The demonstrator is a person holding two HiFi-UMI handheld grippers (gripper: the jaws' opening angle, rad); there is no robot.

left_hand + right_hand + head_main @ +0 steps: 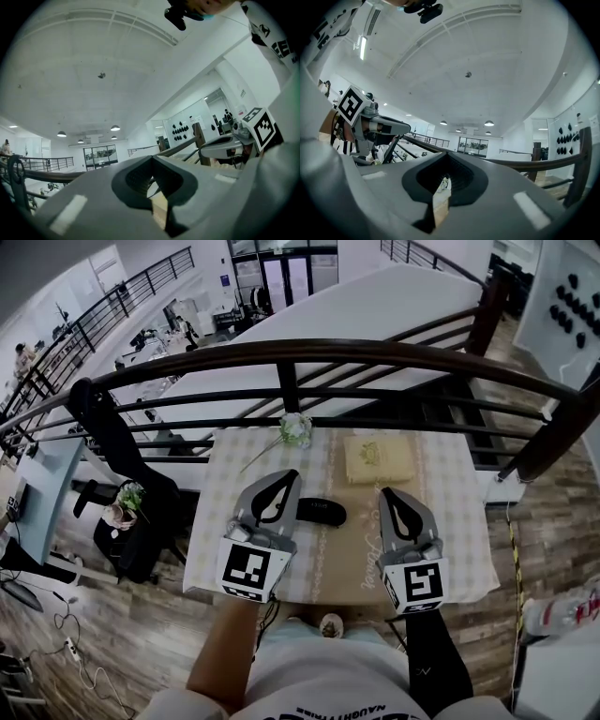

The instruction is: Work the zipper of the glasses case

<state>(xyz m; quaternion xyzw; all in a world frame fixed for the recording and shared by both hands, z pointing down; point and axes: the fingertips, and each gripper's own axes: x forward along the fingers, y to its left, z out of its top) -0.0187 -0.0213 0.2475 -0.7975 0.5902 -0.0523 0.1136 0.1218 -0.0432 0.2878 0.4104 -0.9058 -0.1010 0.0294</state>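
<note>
A black glasses case [322, 512] lies on the checked table [459, 521], in the middle between my two grippers, its left end hidden behind the left one. My left gripper [287, 474] is held level above the table, left of the case, with its jaws together and nothing in them. In the left gripper view the left gripper [152, 158] shows its tips meeting. My right gripper [387, 493] hangs to the right of the case, shut and empty. The right gripper [447, 154] has its jaws closed in its own view too. Neither gripper touches the case.
A folded yellow cloth [378, 457] and a white flower [295, 428] lie at the table's far side. A dark curved railing [375, 357] runs just beyond the table, with a drop behind it. A black chair [122, 474] stands to the left.
</note>
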